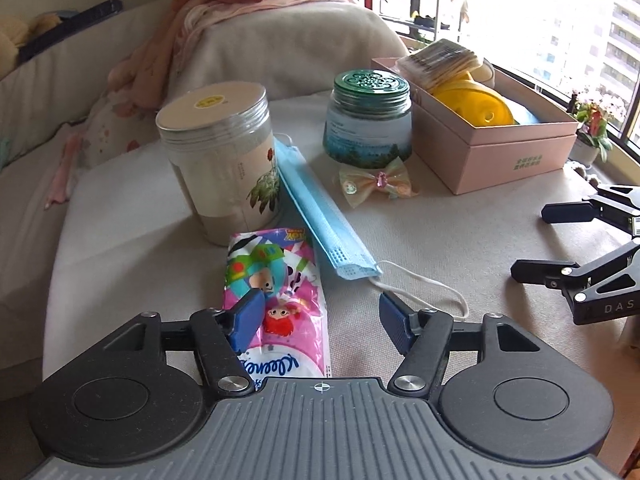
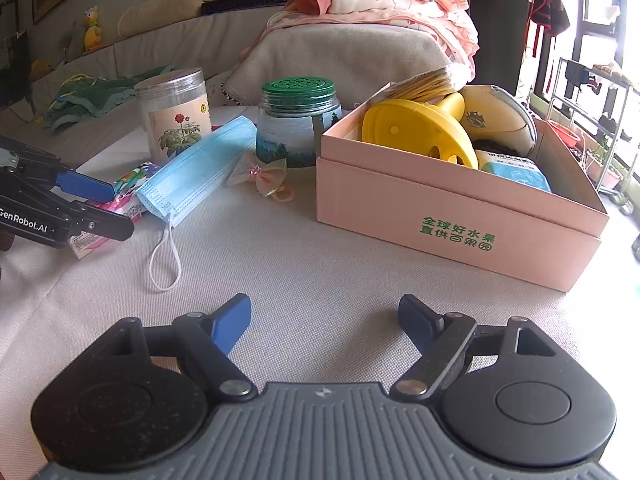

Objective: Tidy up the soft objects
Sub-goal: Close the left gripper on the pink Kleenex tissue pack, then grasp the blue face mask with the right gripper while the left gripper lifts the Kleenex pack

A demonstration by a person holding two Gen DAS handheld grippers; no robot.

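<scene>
Cream fabric covers the seat (image 2: 320, 248) where the clutter lies. Left gripper (image 1: 318, 308) stands wide, gripping nothing, its left pad over the tissue pack (image 1: 280, 308); the mask (image 1: 320, 208) lies at one o'clock. Right gripper (image 2: 324, 320) gapes empty, the pink box (image 2: 460, 216) at two o'clock, likely their destination.

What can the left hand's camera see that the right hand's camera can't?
Only the left wrist view shows the tissue pack's cartoon front lying between the open left gripper, and a potted flower by the window. Only the right wrist view shows a yellow plush toy, a green cloth, and the green writing on the pink box. Both show the blue mask, the tall jar, the green-lidded jar, the bow and the open right gripper.
</scene>
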